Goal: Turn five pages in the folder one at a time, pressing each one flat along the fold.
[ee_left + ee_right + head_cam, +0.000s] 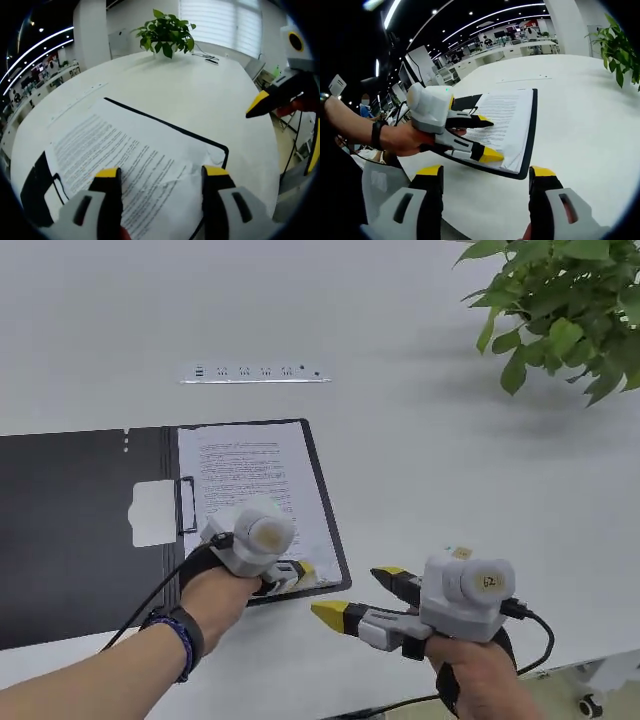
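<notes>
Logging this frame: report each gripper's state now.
Left gripper: open over the page, holding nothing.
Right gripper: open over the table, holding nothing.

Head view: high up, looks fwd & down on the table [450, 490]; folder [70, 540] lower left, plant [565, 300] upper right. Left gripper view: v. close over the page [125, 150], faces the plant at top centre. Right gripper view: low, further back, faces the folder side-on w/ the left gripper [491, 138] centre-left. All 3 share page & plant.
</notes>
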